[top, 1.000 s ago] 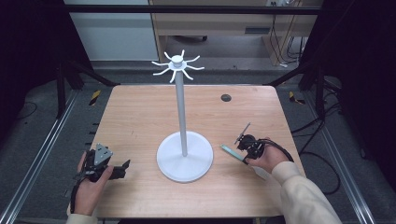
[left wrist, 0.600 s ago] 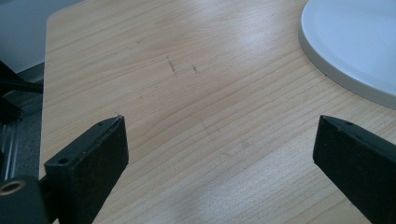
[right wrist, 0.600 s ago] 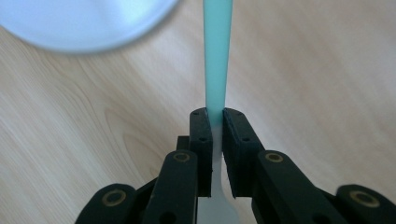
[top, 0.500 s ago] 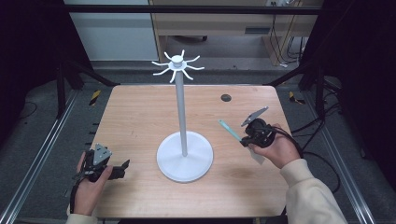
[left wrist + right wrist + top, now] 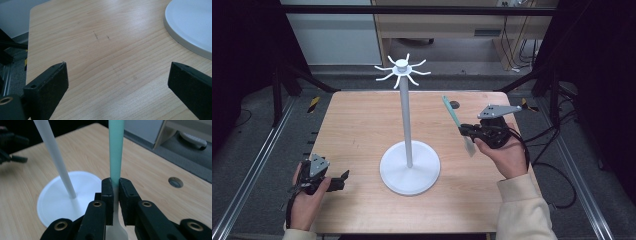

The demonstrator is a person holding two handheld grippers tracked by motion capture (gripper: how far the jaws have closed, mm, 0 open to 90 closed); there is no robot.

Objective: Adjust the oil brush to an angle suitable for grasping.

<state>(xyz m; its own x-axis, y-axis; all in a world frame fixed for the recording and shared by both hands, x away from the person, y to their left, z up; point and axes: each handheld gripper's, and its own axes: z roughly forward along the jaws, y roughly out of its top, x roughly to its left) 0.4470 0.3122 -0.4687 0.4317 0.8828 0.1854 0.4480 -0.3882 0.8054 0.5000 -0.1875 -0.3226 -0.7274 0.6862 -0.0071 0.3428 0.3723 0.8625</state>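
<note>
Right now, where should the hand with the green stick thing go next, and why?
Probably up and toward the hooks atop the white stand. The right hand-held gripper is shut on the green-handled utensil, held clear of the table but lower than the hooks and off to their side. The left hand-held gripper rests open, holding nothing, so it looks like a hanging job for the right one.

My matt black plastic right gripper point(image 5: 113, 192) pinches a smooth mint-green and white plastic spatula point(image 5: 116, 147) beside the satin white stand point(image 5: 409, 167) on the light, matt wood-grain table point(image 5: 357, 130).
</note>
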